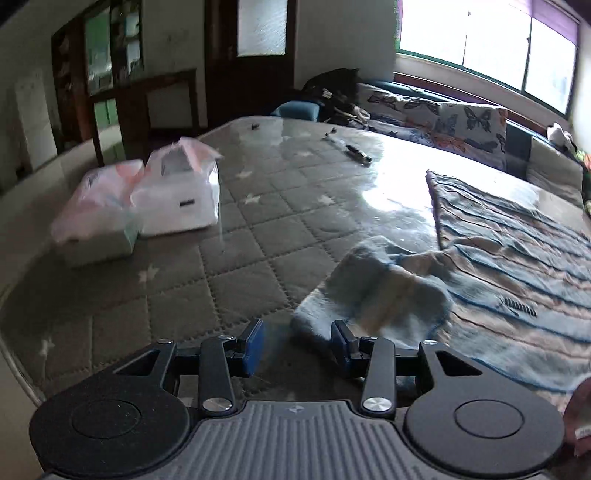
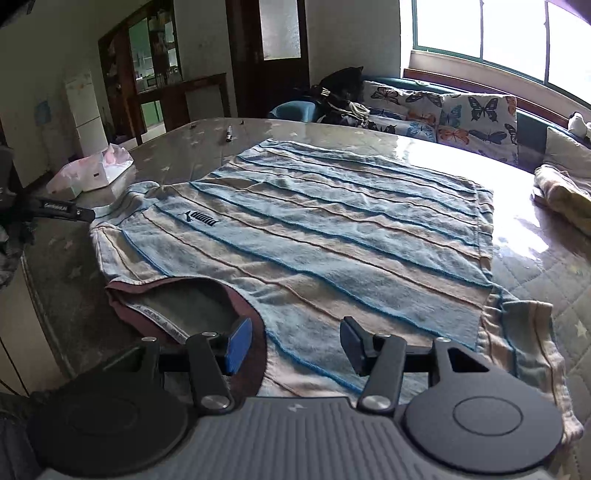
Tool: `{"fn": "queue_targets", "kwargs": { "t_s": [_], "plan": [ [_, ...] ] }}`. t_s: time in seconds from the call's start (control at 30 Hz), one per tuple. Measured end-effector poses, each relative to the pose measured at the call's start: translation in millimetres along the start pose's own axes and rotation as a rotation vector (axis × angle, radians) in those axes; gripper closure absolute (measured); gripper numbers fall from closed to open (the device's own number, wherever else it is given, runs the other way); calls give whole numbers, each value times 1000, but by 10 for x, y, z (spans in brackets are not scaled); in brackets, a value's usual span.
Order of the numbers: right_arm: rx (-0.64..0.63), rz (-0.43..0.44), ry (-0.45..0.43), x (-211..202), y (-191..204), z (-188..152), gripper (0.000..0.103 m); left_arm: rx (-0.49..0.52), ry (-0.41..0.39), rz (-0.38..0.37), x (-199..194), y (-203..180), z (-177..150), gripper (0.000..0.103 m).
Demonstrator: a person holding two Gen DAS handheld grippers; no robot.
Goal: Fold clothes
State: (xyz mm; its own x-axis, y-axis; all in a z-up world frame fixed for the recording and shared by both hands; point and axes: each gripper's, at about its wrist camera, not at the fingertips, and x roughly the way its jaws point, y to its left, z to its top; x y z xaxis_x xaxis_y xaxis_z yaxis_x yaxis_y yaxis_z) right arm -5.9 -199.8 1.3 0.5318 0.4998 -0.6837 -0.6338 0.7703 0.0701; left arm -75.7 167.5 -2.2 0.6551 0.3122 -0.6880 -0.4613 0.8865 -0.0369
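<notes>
Striped T-shirt (image 2: 314, 229), in bands of pale blue and beige with thin darker blue lines, lies spread flat, front side up, on a grey quilted table cover (image 1: 229, 258) printed with small white stars. A dark logo sits on its chest, and the maroon-trimmed neck opening faces me, closest to my right gripper (image 2: 295, 347).

From the right wrist view, I see my right gripper hovering just above the shirt's shoulder area, beside the collar. Its jaws stand apart with nothing between them; the blue pads (image 2: 238, 343) are clear of the cloth.

From the left wrist view, my left gripper (image 1: 297, 349) is at the shirt's left sleeve (image 1: 373, 291), which lies folded and rumpled at the edge of the shirt body. Its jaws are also spread, holding nothing. The sleeve's edge sits just in front of the right-hand pad, but the picture is blurred there, so I cannot tell whether they touch.

Farther left on the table lie two white boxes wrapped in thin plastic bags (image 1: 147, 199), well apart from the shirt. A dark pen-like object (image 1: 356, 150) rests near the far edge of the table. Beyond the table runs a bench with butterfly-print cushions (image 2: 476, 110) under a bright window (image 2: 509, 33), and a second folded cloth (image 2: 561, 195) lies at the right edge of the table.
</notes>
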Motion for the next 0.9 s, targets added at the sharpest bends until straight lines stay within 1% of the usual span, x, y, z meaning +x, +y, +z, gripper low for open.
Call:
{"fn": "queue_targets", "kwargs": {
  "t_s": [0.03, 0.13, 0.2, 0.3, 0.37, 0.6, 0.73, 0.9],
  "plan": [
    [-2, 3, 2, 15, 11, 2, 49, -24, 9, 9, 34, 53, 12, 60],
    [-9, 6, 7, 46, 39, 5, 49, -31, 20, -10, 87, 62, 29, 64],
    [-11, 3, 6, 49, 51, 6, 49, -37, 25, -23, 113, 54, 35, 80],
    [-20, 0, -1, 36, 67, 47, 49, -44, 20, -53, 121, 43, 54, 94],
    [-37, 7, -4, 45, 108, 109, 49, -49, 8, -68, 96, 54, 63, 96],
    [-149, 98, 3, 238, 430, 458, 49, -66, -31, -99, 28, 134, 107, 96],
    [-248, 162, 12, 452, 782, 671, 49, -70, -40, -130, 26, 199, 109, 96],
    [-308, 223, 30, 768, 1182, 847, 51, -87, -34, -168, 54, 273, 88, 95]
  ]
}}
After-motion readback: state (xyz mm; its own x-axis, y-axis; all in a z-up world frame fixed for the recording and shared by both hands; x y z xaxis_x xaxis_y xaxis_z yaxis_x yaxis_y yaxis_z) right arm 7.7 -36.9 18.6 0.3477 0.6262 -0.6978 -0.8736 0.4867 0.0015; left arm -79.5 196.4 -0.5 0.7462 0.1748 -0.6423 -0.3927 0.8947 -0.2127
